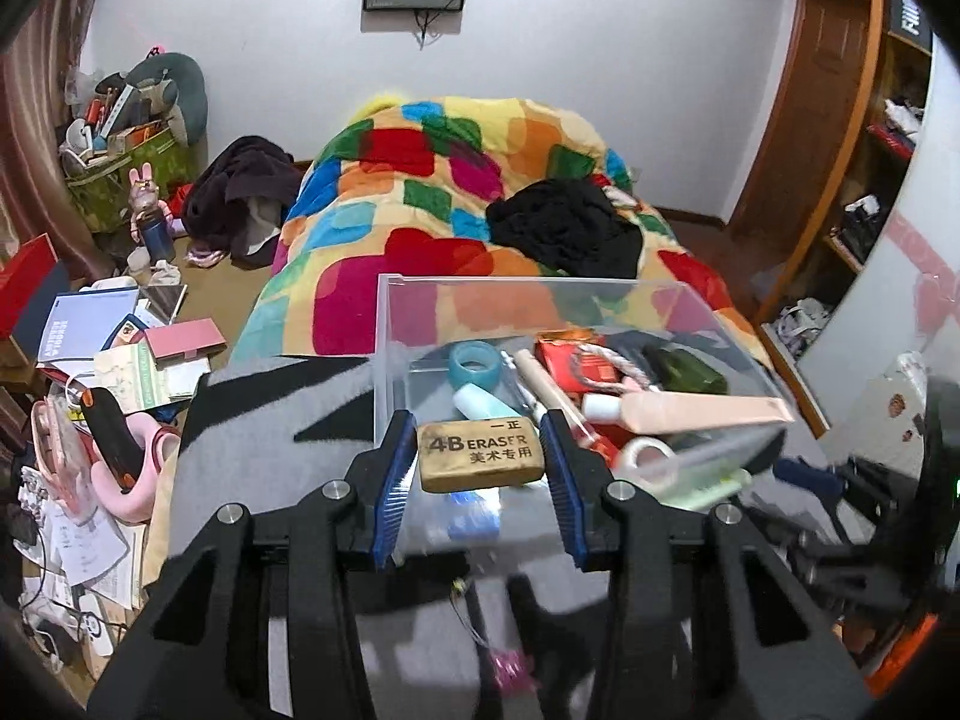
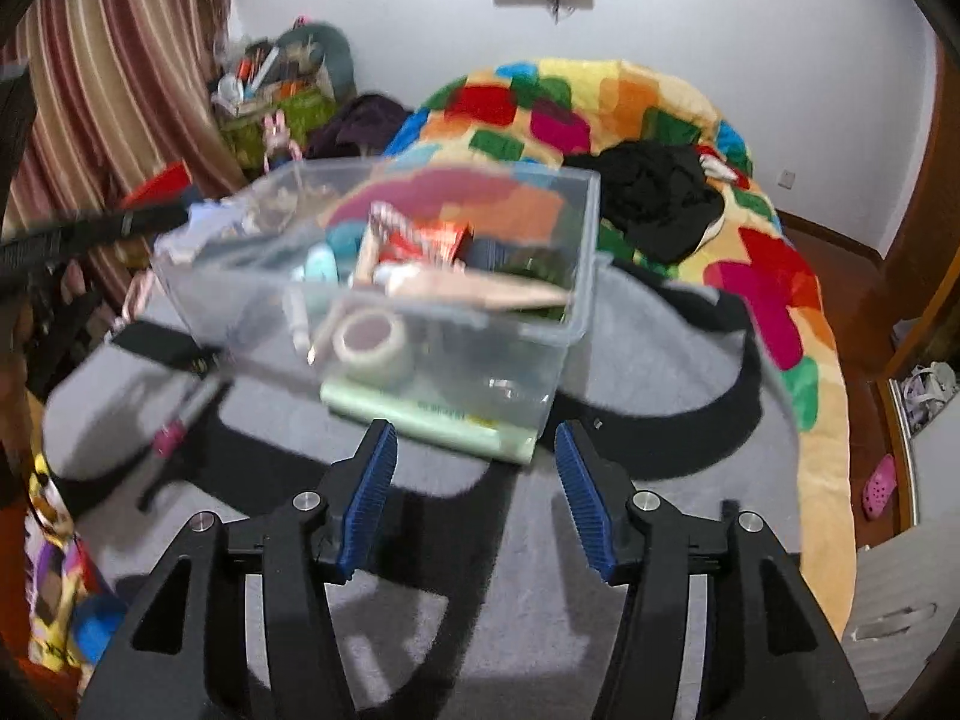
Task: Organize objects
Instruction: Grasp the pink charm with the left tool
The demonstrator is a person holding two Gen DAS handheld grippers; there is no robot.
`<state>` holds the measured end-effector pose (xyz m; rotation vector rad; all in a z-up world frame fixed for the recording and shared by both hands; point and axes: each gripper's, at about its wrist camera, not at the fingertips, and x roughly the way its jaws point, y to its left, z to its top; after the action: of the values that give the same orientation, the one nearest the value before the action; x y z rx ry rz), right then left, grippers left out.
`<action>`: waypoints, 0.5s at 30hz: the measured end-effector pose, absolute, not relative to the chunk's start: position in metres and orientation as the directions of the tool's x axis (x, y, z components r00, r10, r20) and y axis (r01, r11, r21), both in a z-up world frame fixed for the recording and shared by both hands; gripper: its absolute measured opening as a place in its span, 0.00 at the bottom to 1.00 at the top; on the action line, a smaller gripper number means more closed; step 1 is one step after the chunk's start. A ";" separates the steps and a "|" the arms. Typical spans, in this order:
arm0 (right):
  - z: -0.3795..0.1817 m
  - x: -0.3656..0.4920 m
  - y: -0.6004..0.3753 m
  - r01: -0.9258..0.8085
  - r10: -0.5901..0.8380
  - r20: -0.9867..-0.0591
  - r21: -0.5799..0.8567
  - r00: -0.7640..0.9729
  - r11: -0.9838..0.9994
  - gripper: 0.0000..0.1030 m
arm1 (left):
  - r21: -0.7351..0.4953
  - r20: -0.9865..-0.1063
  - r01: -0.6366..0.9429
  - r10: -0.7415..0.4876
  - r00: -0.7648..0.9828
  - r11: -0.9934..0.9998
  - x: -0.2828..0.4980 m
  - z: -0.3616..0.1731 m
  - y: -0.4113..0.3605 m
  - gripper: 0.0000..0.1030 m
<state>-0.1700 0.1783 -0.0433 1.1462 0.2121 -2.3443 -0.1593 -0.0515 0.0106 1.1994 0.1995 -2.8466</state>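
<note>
Eraser (image 1: 482, 454) — tan block, held crosswise between the blue pads of the left gripper (image 1: 480, 450), jaws part-closed and pressing on its two short ends. It hangs at the near-left edge of the clear plastic bin (image 1: 384, 348), apparently so it can be dropped in with the rest. Face is up and legible: "4B ERASER", Chinese characters below and a small mark at upper right.

Bin sits on a grey-and-black blanket (image 2: 480, 630) at the near end of the bed. Contents already sorted in: teal tape ring (image 1: 475, 363), white tape roll (image 2: 372, 339), pink tube (image 1: 690, 411), red packet (image 1: 576, 363). A pale green flat pack (image 2: 426, 417) lies against the bin's near wall; print unreadable.

Right gripper (image 2: 474, 492) — jaws about half open, nothing between them, hanging over the blanket just near of the bin. Likely free for the next pick.

Far: patchwork quilt (image 1: 420, 192).
</note>
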 end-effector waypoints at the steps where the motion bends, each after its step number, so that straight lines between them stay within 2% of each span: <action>1: -0.047 -0.173 0.177 0.511 -0.379 -0.779 0.088 -0.499 -0.855 0.50 | -0.100 -0.723 0.095 0.007 -0.691 -0.990 -0.164 0.008 -0.052 0.41; 8: -0.056 -0.174 0.168 0.537 -0.391 -0.788 0.092 -0.475 -0.839 0.50 | -0.119 -0.766 0.083 0.038 -0.642 -0.989 -0.183 -0.009 -0.053 0.41; 11: -0.054 -0.158 0.165 0.636 -0.499 -0.789 0.185 -0.359 -0.749 0.50 | -0.107 -0.760 0.061 0.042 -0.649 -0.992 -0.173 -0.009 -0.046 0.42; 15: -0.043 -0.139 0.158 0.677 -0.482 -0.770 0.090 -0.418 -0.730 0.50 | -0.098 -0.744 0.038 0.048 -0.667 -0.994 -0.157 -0.003 -0.039 0.45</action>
<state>-0.1386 0.1583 -0.0431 1.0706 0.3070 -2.1617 -0.1568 -0.0388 -0.0034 1.2849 0.1662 -2.8678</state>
